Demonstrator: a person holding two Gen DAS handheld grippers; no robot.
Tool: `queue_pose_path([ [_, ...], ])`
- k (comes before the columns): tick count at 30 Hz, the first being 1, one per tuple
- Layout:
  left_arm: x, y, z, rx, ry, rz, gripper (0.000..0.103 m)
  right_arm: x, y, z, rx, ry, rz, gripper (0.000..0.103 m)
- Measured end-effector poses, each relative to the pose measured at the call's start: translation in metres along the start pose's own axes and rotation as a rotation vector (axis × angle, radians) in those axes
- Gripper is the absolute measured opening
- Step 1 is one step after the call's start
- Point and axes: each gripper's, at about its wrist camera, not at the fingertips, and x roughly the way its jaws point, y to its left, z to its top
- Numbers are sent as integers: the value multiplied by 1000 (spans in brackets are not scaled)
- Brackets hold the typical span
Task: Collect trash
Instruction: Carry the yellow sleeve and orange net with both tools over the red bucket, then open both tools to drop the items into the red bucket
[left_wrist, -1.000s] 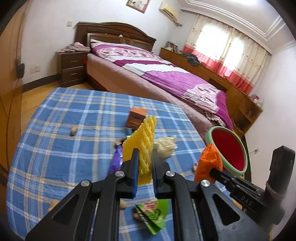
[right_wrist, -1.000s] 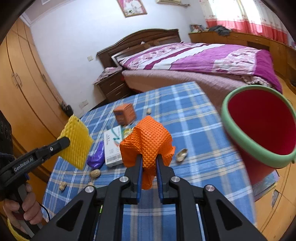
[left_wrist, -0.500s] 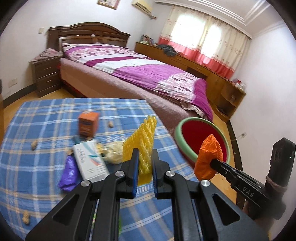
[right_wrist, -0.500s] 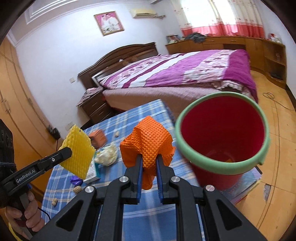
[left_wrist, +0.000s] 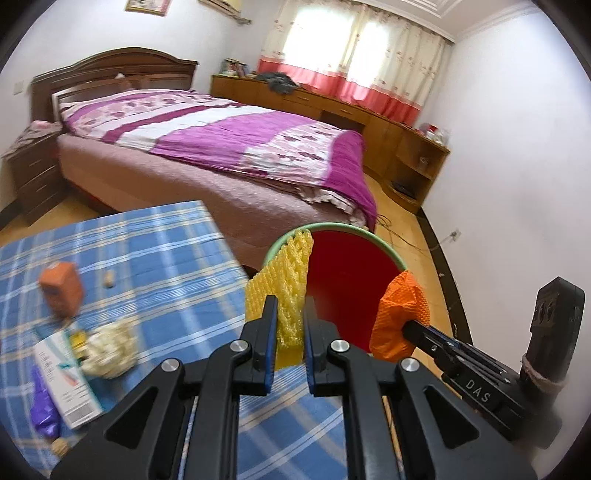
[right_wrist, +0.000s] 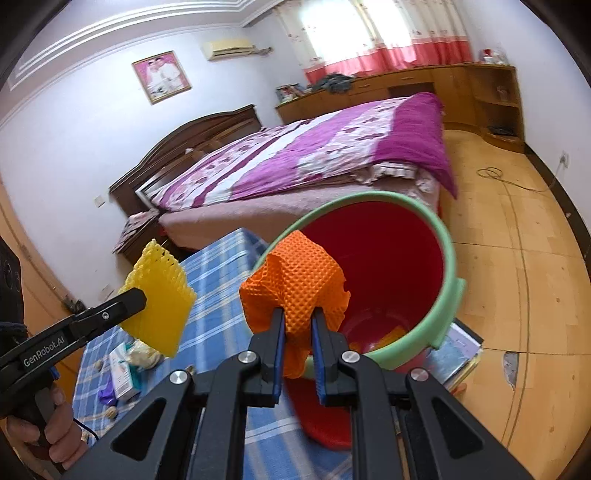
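Gripping a yellow net (left_wrist: 286, 291), the left gripper (left_wrist: 289, 325) has its jaws pressed on the lower part of the foam mesh, which stands up between them and reaches in front of the bin's (left_wrist: 354, 288) near rim. The right gripper (right_wrist: 297, 328) is clamped on an orange net (right_wrist: 295, 284), crumpled and bulging above its jaws, in front of the bin's (right_wrist: 448, 266) mouth. In the right view the yellow net (right_wrist: 159, 299) and left gripper (right_wrist: 136, 299) sit to the left over the table (right_wrist: 218, 269), and a hand (right_wrist: 55, 432) wraps the handle at the lower left. In the left view the orange net (left_wrist: 400, 314) and right gripper (left_wrist: 408, 326) sit to the right, by the bin's right edge.

The bin is red inside with a green rim, standing on the floor just past the table's corner; something yellowish lies at its bottom. More trash lies on the blue checked cloth (left_wrist: 147, 258): an orange box (left_wrist: 61, 290), a white carton (left_wrist: 68, 384), a crumpled pale wad (left_wrist: 109, 349), a purple wrapper (left_wrist: 44, 406) and a nut shell (left_wrist: 109, 278). A bed (left_wrist: 221, 147) with a purple cover stands behind.
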Motion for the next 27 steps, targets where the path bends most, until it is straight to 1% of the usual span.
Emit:
queue_pose_path([
  [4, 26, -14, 5, 28, 7, -16, 12, 7, -18, 6, 25, -1, -20, 16],
  [9, 53, -23, 7, 32, 29, -32, 12, 15, -35, 7, 48, 5, -42, 18],
  [13, 72, -28, 7, 39, 50, -48, 12, 24, -43, 8, 63, 13, -54, 19],
  [17, 80, -32, 6, 51, 59, -59, 12, 27, -47, 9, 70, 13, -54, 22],
  [19, 82, -33, 6, 62, 63, -49, 17, 28, -48, 9, 71, 11, -56, 32],
  [21, 83, -33, 6, 64, 63, -31, 31, 29, -49, 9, 75, 7, -56, 34],
  [24, 82, -30, 6, 53, 59, -20, 33, 29, -50, 9, 81, 1, -51, 40],
  [27, 79, -26, 7, 33, 64, -11, 33, 25, -48, 8, 78, -6, -44, 43],
])
